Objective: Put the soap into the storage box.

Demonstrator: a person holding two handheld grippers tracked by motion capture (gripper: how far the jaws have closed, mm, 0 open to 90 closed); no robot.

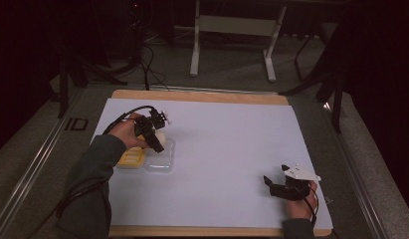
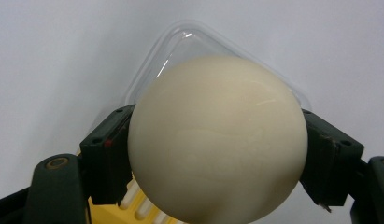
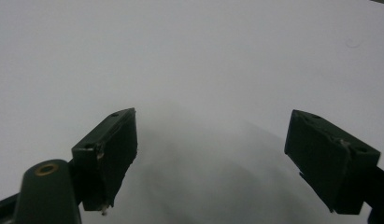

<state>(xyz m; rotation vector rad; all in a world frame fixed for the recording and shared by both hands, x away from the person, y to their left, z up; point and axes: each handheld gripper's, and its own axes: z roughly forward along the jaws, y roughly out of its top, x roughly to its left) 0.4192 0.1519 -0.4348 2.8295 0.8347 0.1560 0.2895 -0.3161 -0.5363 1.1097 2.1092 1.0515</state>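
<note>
A cream egg point(image 2: 217, 140) sits between the black jaws of my left gripper point(image 2: 217, 154), which is shut on it from both sides. In the high view the left gripper point(image 1: 155, 140) holds the egg point(image 1: 160, 137) just above a clear plastic egg box point(image 1: 161, 160) at the table's left. The box's clear lid point(image 2: 189, 42) shows behind the egg, and its yellow tray point(image 1: 131, 158) lies beside it. My right gripper point(image 1: 272, 185) rests low at the table's front right, jaws wide open with nothing between them; its own view shows bare white surface between the fingers point(image 3: 110, 149).
A white sheet point(image 1: 222, 149) covers the wooden table point(image 1: 202, 95). Cables trail from both grippers. Table legs and dark floor lie beyond the far edge.
</note>
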